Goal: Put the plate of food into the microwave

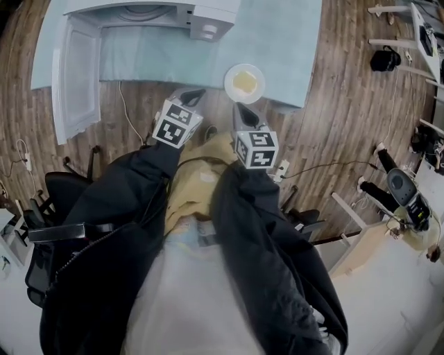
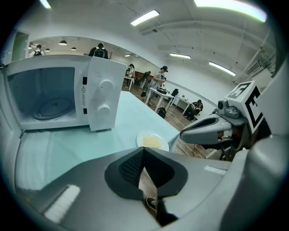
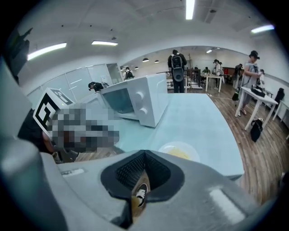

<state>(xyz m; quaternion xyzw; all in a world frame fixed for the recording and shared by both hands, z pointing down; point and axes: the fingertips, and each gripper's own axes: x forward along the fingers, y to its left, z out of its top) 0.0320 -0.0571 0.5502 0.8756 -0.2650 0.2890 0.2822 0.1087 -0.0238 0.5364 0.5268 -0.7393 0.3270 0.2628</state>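
We hold both claws out ahead of us, short of the table [image 1: 291,48], which is covered in a pale blue cloth. The left gripper [image 2: 143,151] has its jaws pressed together at the tips with nothing between them. Through the slit behind the black pads we see only wooden floor [image 1: 347,118] and a dark shoe [image 2: 152,204]. The right gripper [image 3: 144,154] is closed the same way and just as empty, with the shoe showing through its slit as well. Each claw carries its cube of square markers, and our dark jacket sleeves [image 1: 118,201] run back from them. The plate of food [image 1: 244,83], white with something pale yellow on it, sits on the cloth close to the table's near edge, just beyond the right claw's tip. Neither claw touches it. The white microwave [image 1: 149,17] stands farther back on the table and to the left of the plate, well apart from it. Its door [image 1: 76,76] is swung wide open to the left, and from the left gripper view we look into the cavity at the round glass turntable [image 2: 52,108]. Its two knobs sit on the panel at the side facing the plate. Behind the table, people [image 3: 177,63] stand and sit among desks under long ceiling lights.
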